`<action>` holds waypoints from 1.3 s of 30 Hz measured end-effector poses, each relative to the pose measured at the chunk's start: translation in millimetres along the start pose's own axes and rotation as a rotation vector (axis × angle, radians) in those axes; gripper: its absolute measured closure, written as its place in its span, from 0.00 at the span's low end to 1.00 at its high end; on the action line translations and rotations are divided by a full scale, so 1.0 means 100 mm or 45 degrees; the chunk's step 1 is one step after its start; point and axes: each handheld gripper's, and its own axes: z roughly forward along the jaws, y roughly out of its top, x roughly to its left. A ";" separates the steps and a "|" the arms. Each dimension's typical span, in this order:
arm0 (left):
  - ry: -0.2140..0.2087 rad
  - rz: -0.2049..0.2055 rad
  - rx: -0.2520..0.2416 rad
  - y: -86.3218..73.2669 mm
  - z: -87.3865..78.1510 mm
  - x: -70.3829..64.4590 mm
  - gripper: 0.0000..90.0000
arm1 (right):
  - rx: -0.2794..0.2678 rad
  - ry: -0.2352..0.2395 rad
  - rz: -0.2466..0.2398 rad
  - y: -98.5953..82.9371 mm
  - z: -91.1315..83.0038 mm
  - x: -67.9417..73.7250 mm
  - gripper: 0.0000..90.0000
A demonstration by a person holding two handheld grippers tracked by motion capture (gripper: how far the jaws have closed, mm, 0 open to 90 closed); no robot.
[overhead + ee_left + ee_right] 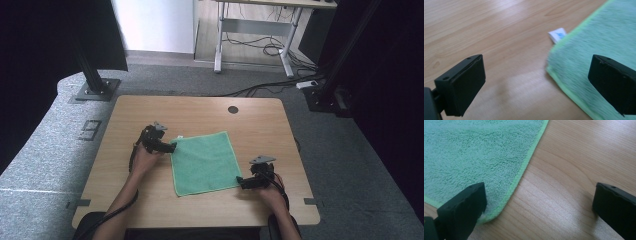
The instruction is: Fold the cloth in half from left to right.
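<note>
A green cloth [205,163] lies spread flat on the wooden counter [125,120], slightly right of centre and turned a little out of line with the counter edges.

The left tool [172,147] sits at the far left corner of the cloth, held low over the counter by the person's left hand [144,156]. Its jaws stand wide apart. In the left gripper view, one jaw is over bare wood and the other is over the cloth, with the cloth's corner between them; neither jaw grips anything. A small white label [557,35] projects from the cloth edge just beyond that corner.

The right tool [241,183] sits at the near right corner of the cloth, held by the right hand [271,192]. Its jaws are also wide apart. In the right gripper view, one jaw is over the cloth's corner and the other over bare wood. Nothing is gripped.
</note>
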 end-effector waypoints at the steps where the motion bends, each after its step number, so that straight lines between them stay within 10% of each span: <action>1: 0.006 -0.007 0.002 0.01 0.03 0.02 0.02 | -0.001 0.001 -0.002 0.00 0.00 0.00 0.00; 10: 0.007 -0.064 0.014 -0.02 0.21 0.12 0.01 | -0.006 0.008 -0.009 0.00 0.00 -0.01 0.00; 24: -0.036 -0.091 0.026 -0.25 0.00 0.18 0.01 | -0.006 0.017 0.001 0.02 -0.04 0.00 0.01; 39: -0.020 -0.108 0.025 -0.31 -0.05 0.16 0.02 | -0.021 0.173 -0.118 0.26 -0.01 0.41 0.00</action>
